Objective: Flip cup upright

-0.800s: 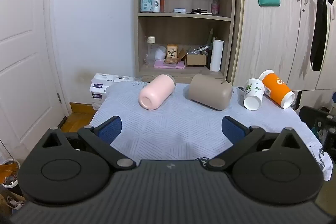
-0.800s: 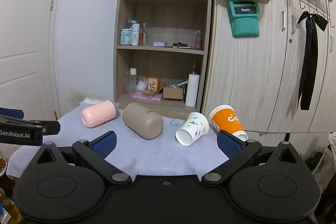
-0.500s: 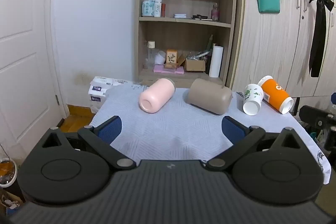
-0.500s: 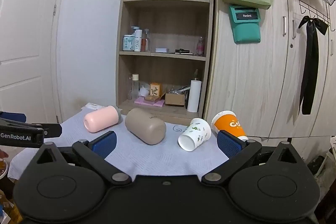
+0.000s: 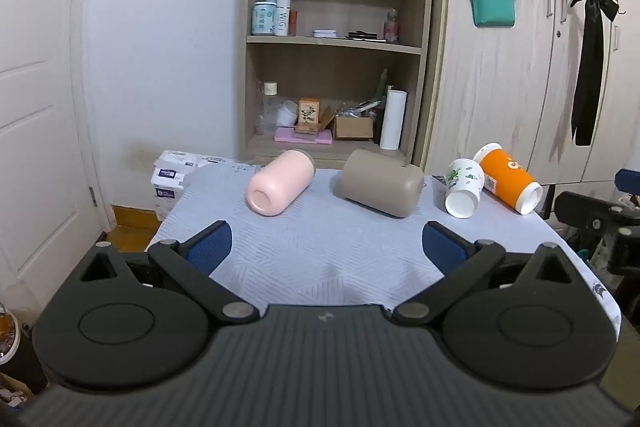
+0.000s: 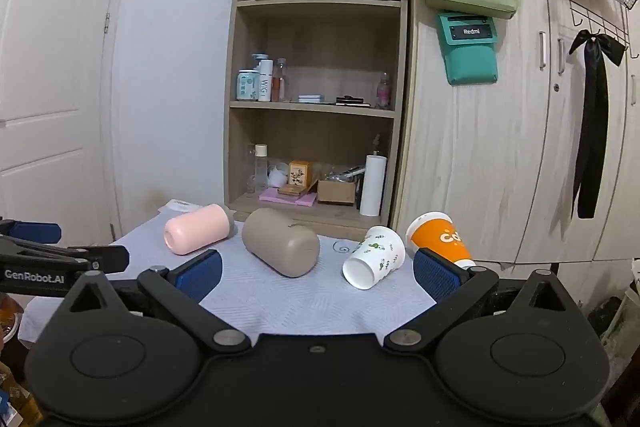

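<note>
While both tools hang above the near edge of the worktop (image 5: 320,251), we see four cups lying on their sides on its pale patterned cloth. Our left tool (image 5: 326,247) has its blue-padded fingers (image 5: 210,245) spread wide with nothing between them, and our right tool (image 6: 316,273) is spread just as wide and likewise carries nothing.

Farthest left lies the pink cup (image 5: 280,182), its open mouth turned toward us and to the left. Just beside it, apart from it, rests the taupe cup (image 5: 380,183), its rounded closed end toward us and to the right. Further right lies the white paper cup with a green plant print (image 5: 464,187), mouth facing us, and touching its far side is the orange paper cup (image 5: 508,183), its mouth pointing right and toward us.

From the right wrist view the same row reads pink cup (image 6: 198,235), taupe cup (image 6: 280,247), white paper cup (image 6: 374,261), orange paper cup (image 6: 440,239), the last partly hidden behind the tool's right finger. Behind the worktop stands a wooden shelf unit (image 6: 316,107) holding bottles and boxes.
</note>
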Demonstrator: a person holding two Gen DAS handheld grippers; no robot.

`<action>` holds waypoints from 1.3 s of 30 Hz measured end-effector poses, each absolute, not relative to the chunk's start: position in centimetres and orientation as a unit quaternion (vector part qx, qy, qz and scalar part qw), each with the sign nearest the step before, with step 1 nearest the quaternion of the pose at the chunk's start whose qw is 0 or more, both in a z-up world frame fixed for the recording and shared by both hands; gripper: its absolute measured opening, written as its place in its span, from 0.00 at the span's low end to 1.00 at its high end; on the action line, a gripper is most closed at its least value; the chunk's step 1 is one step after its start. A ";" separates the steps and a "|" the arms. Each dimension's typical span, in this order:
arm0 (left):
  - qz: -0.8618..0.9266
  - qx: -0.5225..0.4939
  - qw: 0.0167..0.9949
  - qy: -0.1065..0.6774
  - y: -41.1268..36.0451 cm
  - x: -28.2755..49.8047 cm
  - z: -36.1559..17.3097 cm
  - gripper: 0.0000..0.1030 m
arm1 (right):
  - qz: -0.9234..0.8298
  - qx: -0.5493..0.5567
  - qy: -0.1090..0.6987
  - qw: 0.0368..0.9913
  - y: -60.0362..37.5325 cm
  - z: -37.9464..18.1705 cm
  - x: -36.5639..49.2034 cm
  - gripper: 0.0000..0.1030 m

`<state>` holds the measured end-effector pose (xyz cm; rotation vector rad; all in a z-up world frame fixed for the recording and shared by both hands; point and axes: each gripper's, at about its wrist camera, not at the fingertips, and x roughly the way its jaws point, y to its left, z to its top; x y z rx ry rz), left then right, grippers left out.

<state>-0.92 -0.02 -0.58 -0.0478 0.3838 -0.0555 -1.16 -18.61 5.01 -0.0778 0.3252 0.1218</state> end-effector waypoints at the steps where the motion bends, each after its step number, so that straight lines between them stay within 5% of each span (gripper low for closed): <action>1: -0.027 -0.023 0.981 0.191 0.0 -0.9 -0.6 1.00 | 0.061 -0.038 0.163 0.984 -18.6 5.0 -1.1 1.00; 39: -0.019 -0.014 0.977 0.210 0.2 -1.2 -0.7 1.00 | 0.062 -0.039 0.184 0.980 -18.4 3.3 -0.3 1.00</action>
